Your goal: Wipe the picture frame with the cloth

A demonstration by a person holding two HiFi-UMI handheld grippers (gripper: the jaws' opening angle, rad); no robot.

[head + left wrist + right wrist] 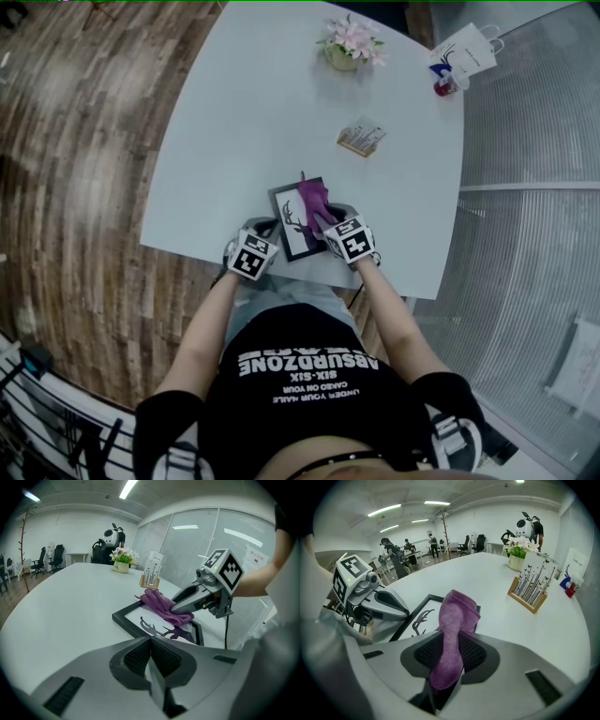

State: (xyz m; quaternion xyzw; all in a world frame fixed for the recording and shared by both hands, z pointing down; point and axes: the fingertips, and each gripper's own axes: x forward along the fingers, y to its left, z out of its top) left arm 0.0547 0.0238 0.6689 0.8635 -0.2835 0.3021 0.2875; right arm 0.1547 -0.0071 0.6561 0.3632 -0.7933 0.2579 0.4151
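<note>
The picture frame (298, 230) lies flat on the white table (262, 112), close to the edge nearest the person, with a dark antlered figure showing under its glass. Both bare forearms reach forward from the body with elbows bent, and they converge on the frame.

The right gripper (326, 221) angles in from the frame's right side. Its jaws are closed tight on the purple cloth (314, 202). The cloth's free end runs out ahead of the jaws and drapes over the frame's right half, as far as its far edge. In the left gripper view the cloth (161, 604) is bunched against the glass under the right gripper's tip.

The left gripper (266, 232) sits at the frame's near-left corner, its jaws pressed together with nothing between them. I cannot tell whether it touches the frame.

Beyond the frame stands a small wooden card holder (361, 139), and a flower pot (349, 45) stands farther back still.
</note>
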